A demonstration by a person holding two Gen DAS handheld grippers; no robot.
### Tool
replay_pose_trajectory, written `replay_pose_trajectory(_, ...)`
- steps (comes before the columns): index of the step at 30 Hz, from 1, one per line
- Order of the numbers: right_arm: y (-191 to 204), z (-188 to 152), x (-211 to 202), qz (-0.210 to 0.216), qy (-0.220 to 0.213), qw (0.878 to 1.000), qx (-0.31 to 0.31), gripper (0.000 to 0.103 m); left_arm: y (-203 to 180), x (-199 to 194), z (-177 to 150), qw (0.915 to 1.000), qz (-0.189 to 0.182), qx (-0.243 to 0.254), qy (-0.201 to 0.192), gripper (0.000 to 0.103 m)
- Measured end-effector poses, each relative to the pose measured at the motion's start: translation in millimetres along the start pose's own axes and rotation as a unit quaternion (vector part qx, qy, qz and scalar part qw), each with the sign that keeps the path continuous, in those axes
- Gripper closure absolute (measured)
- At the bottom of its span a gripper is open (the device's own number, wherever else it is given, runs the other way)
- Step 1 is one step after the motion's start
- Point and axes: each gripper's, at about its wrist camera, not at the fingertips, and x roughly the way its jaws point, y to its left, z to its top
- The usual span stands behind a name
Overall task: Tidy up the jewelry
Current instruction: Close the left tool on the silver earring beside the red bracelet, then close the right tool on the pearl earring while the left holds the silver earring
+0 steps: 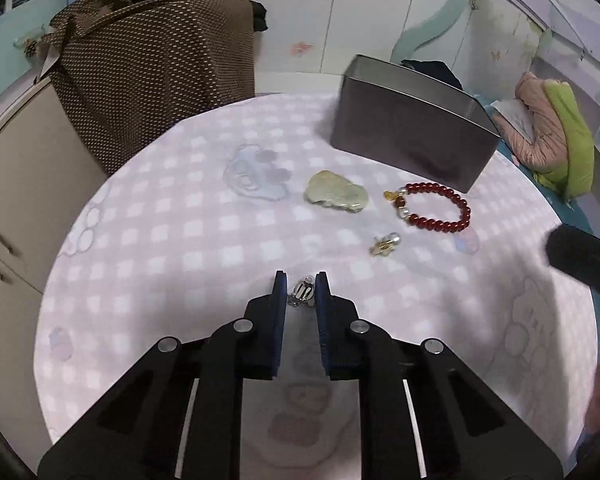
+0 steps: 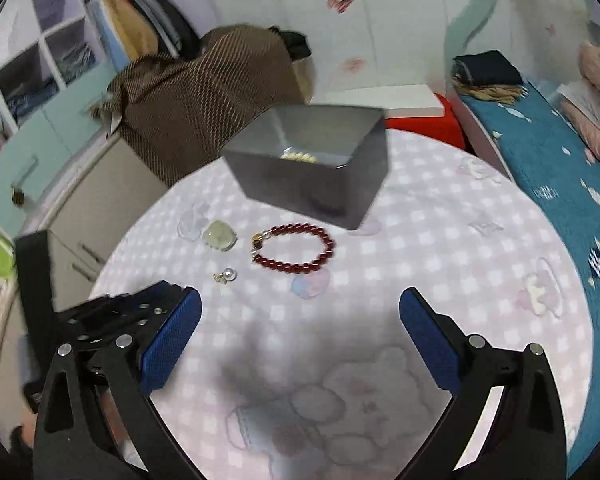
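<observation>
Left gripper (image 1: pixel 301 286) clamped on a silver earring (image 1: pixel 302 293) at the table's (image 1: pixel 160 240) near edge. Right gripper (image 2: pixel 300 304) wide, holding nothing. Grey tin (image 2: pixel 312 168) near far edge holds pale beads (image 2: pixel 298 156); red bracelet (image 2: pixel 294 250) just before it.

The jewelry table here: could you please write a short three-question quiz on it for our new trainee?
1. True or false: the red bead bracelet lies inside the grey tin.
2. Which gripper is closed on the small silver earring: A) left gripper B) right gripper?
3. Fill in: the pale green stone pendant lies on the checked ____.

Key: 1 false, it lies on the cloth beside the tin; 2 A; 3 tablecloth.
</observation>
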Motion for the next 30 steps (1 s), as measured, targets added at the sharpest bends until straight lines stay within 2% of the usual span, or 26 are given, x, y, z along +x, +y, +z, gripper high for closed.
replay_pose_trajectory(6,36.7,-1.5,39.2,0.0,0.029,0.998,-0.053,0.01,19.0,-20.7,-4.6,0.9998,0.006,-0.014,-0.012,0.088)
replay_pose_trajectory(8,45.7,-2.0,48.8,-0.002,0.032,0.997,-0.065,0.019,24.3,-26.8,-4.1,0.9997,0.007,-0.017,-0.017,0.088)
replay_pose_trajectory(10,54.2,-2.5,59.4,-0.006,0.041,0.996,-0.079,0.036,28.8,-31.1,-4.7,0.9996,0.005,-0.021,-0.019,0.088)
replay_pose_trajectory(12,59.5,-3.8,66.9,-0.008,0.047,0.995,-0.089,0.047,31.5,-33.8,-4.5,0.9995,0.005,-0.023,-0.021,0.088)
replay_pose_trajectory(17,70.9,-4.3,78.2,-0.019,0.038,0.993,-0.114,0.059,38.8,-36.5,-5.3,0.9992,0.0,-0.033,-0.022,0.088)
replay_pose_trajectory(19,74.6,-4.0,79.9,-0.021,0.034,0.992,-0.124,0.07,40.3,-36.9,-5.8,0.9991,-0.001,-0.036,-0.022,0.088)
replay_pose_trajectory(20,77.1,-5.1,80.8,-0.026,0.031,0.99,-0.131,0.072,41.1,-37.6,-6.0,0.9991,-0.003,-0.037,-0.023,0.088)
replay_pose_trajectory(22,79.1,-6.4,81.4,-0.044,0.026,0.988,-0.145,0.083,41.8,-39.0,-5.7,0.999,-0.004,-0.038,-0.024,0.088)
replay_pose_trajectory(27,75.2,-6.8,80.1,-0.041,0.024,0.99,-0.137,0.085,42.3,-39.5,-3.2,0.9988,-0.007,-0.039,-0.027,0.088)
replay_pose_trajectory(30,69.4,-7.6,71.9,-0.026,0.016,0.992,-0.123,0.091,41.2,-41.7,-1.3,0.9988,-0.008,-0.038,-0.03,0.088)
